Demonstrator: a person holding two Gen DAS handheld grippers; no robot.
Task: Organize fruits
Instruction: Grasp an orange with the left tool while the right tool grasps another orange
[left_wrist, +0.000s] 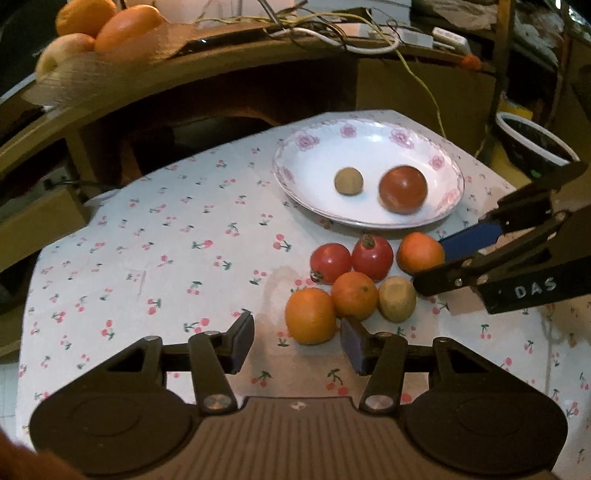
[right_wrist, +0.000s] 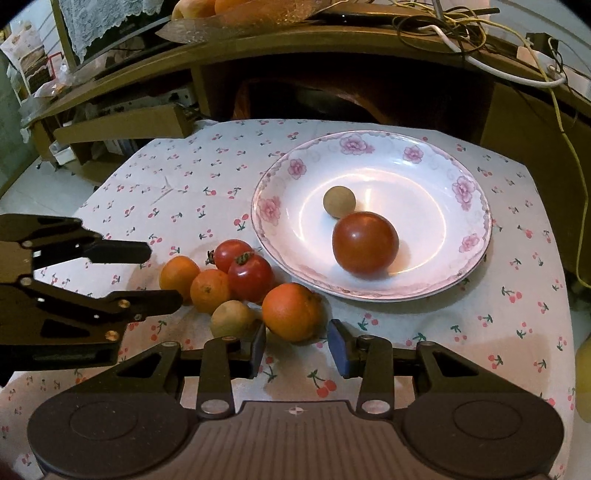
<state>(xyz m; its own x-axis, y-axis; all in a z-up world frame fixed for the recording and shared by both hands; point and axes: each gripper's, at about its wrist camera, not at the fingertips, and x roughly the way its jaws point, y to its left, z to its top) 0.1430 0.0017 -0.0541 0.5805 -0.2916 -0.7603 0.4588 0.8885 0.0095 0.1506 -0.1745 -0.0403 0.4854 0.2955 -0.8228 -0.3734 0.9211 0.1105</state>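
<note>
On the cherry-print tablecloth lies a cluster of three oranges, two tomatoes (left_wrist: 330, 262) and a brownish-green kiwi (left_wrist: 397, 299). My left gripper (left_wrist: 297, 324) is open, its fingertips flanking the nearest orange (left_wrist: 310, 321) without pressing it. The right gripper (right_wrist: 297, 330) is open too, and a large orange (right_wrist: 293, 312) sits just ahead between its blue pads. Each gripper shows in the other's view: the right gripper (left_wrist: 428, 264) and the left gripper (right_wrist: 165, 276). Behind the cluster, the floral plate (right_wrist: 269, 206) holds a big red tomato (right_wrist: 365, 243) and a small brown round fruit (right_wrist: 339, 202).
A wooden desk rises behind the table, with a bowl of oranges (left_wrist: 107, 26) and tangled cables (left_wrist: 332, 37) on top. A dark bowl (left_wrist: 532, 140) stands off the table's right side. A cardboard box (right_wrist: 122, 127) lies beyond the left edge.
</note>
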